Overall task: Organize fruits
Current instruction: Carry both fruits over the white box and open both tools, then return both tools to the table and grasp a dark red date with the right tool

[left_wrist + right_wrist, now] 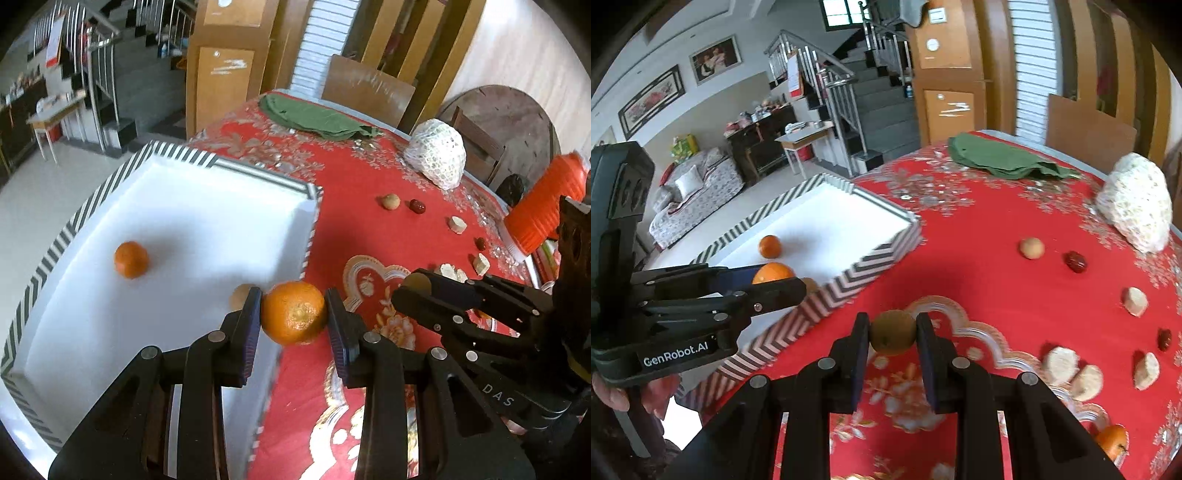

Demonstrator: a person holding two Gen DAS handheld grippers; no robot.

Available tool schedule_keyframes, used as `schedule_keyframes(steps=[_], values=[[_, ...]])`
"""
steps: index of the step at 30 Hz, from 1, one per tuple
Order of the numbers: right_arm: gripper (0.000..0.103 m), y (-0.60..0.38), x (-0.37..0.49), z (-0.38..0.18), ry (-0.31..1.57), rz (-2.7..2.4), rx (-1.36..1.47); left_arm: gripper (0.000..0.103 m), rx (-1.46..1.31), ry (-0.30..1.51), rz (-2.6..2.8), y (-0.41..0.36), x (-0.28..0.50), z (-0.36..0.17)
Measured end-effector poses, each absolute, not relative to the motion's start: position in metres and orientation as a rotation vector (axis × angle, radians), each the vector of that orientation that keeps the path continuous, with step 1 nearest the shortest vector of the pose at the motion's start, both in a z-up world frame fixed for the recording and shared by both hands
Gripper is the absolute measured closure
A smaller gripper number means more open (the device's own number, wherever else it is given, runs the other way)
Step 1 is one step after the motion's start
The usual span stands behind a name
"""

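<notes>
The left gripper (294, 314) is pinching a dimpled, glossy orange (294, 313) between its ribbed dark pads, holding it right over the near wall of the white tray (207, 206). Beyond its left finger, a second orange (131, 259) is sitting on the tray's smooth white floor, and a small tan fruit (239, 295) is peeking out just behind that finger. The tray's rim is wearing a grey-and-white chevron stripe.

To its right, the right gripper (892, 334) is squeezing a small round brownish-green fruit (892, 332), its jaws nearly together, hovering above the red floral tablecloth (979, 258) just short of the tray's striped wall, which is standing between it and the tray floor.

Ahead and to the right of that gripper, loose pieces are lying scattered: a pale round fruit (1031, 247), two wrinkled dark red dates (1075, 261), several chalky cut chunks (1134, 301), and another orange (1112, 441) low at the right edge. Further off, a white foam-net bundle (1136, 201) and a crumpled green cloth (1004, 158) are resting on the table.

The left tool's body is reading "GenRobot.AI"; the right one is showing "DAS".
</notes>
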State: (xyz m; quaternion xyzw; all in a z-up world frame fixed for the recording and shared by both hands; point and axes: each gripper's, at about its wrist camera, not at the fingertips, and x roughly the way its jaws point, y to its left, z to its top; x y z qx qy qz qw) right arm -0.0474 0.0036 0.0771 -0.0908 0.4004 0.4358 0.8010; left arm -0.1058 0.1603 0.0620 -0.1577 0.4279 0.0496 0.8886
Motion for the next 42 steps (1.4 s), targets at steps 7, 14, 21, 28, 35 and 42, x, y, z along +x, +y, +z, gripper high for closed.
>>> schedule_keyframes(steps=[7,14,21,28,35,42], values=[[0.079,0.045,-0.065,0.083,0.85,1.041,-0.233,0.07,-0.376,0.915,0.165,0.202,-0.121,0.052],[0.079,0.092,-0.079,0.079,0.861,1.133,-0.293,0.07,-0.383,0.939,0.258,0.231,-0.131,0.039],[0.079,0.127,-0.091,0.062,0.899,1.191,-0.389,0.07,-0.343,0.953,0.334,0.246,-0.136,0.034],[0.079,0.146,-0.105,0.045,0.928,1.221,-0.475,0.07,-0.312,0.995,0.386,0.257,-0.137,0.028],[0.076,0.154,-0.106,0.035,0.944,1.224,-0.506,0.045,-0.343,1.003,0.371,0.261,-0.134,0.024],[0.064,0.143,-0.104,0.045,0.934,1.232,-0.455,0.04,-0.359,0.996,0.349,0.26,-0.133,0.027]])
